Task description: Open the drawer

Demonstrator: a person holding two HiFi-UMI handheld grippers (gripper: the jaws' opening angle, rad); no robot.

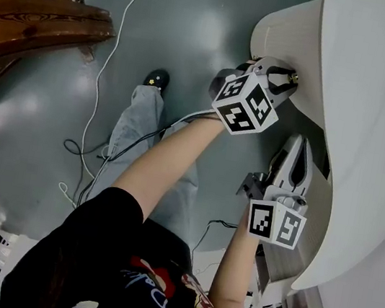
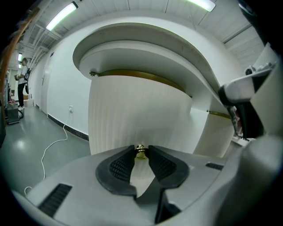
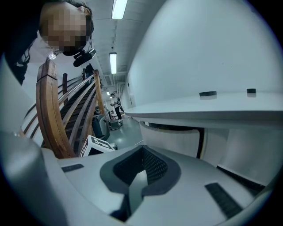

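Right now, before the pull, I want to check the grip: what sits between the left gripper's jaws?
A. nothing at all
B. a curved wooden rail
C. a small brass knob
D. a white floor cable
C: the left gripper view shows the small brass knob on the white ribbed drawer front, pinched between the jaws of the left gripper.

Knob [image 2: 141,151] fills gap in left gripper [image 2: 141,149] jaws. Curvy drawer front [image 2: 132,110] right behind knob: no way forward. Desk top [image 2: 146,39] sticks out above: little room up.
Right gripper [image 3: 142,152] under same ledge, white panel [image 3: 172,141] ahead, small gap between.
Grey floor [image 1: 191,32] behind: wide free room. Cables [image 1: 103,76] on floor, leg [image 1: 143,119] under arms, wooden rail [image 1: 39,21] well off to side.
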